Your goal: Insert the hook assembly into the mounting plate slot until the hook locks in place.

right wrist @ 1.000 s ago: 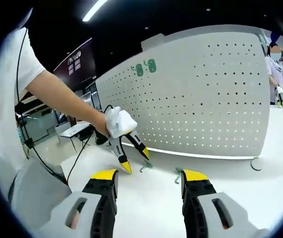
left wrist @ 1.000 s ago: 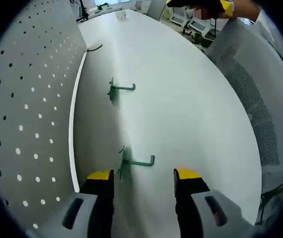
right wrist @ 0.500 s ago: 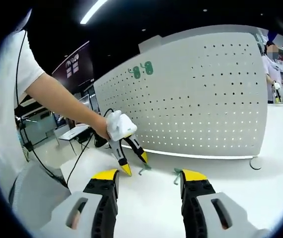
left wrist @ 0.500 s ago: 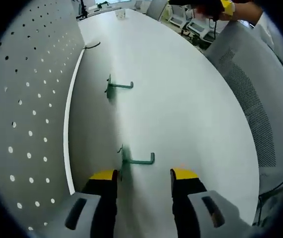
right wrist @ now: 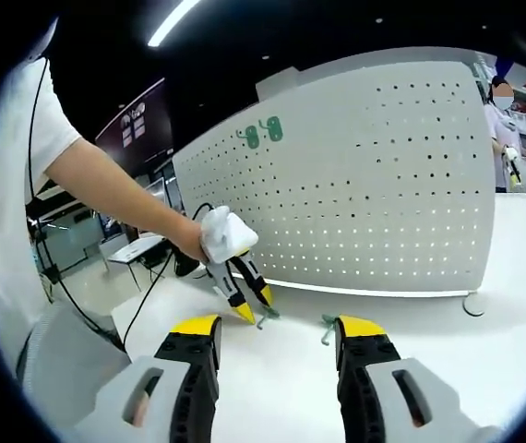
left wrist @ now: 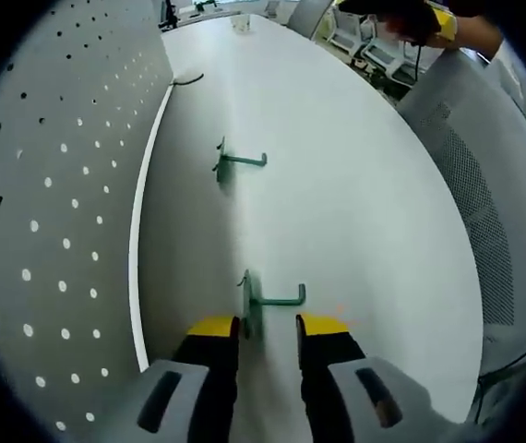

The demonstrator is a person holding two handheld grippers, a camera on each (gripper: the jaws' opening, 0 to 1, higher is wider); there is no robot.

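Note:
Two green hooks lie on the white table (left wrist: 355,185) in front of the upright white pegboard (left wrist: 51,185). The near hook (left wrist: 274,300) has its flat end between the yellow tips of my left gripper (left wrist: 268,325), whose jaws stand narrowly apart on either side of it. The far hook (left wrist: 240,161) lies further along the board. In the right gripper view a hand holds the left gripper (right wrist: 256,305) tips-down at the near hook (right wrist: 265,317); the other hook (right wrist: 326,321) lies beside it. My right gripper (right wrist: 279,328) hangs open above the table, holding nothing.
A grey mesh chair back (left wrist: 484,185) stands along the table's right edge. A black cable loop (left wrist: 187,80) lies at the pegboard's far foot. Two green pieces (right wrist: 261,134) hang near the pegboard's (right wrist: 383,185) top. A person (right wrist: 505,120) stands in the background.
My left gripper has moved forward onto the near hook and its jaws have narrowed around the hook's flat end. The right gripper has stayed still and open.

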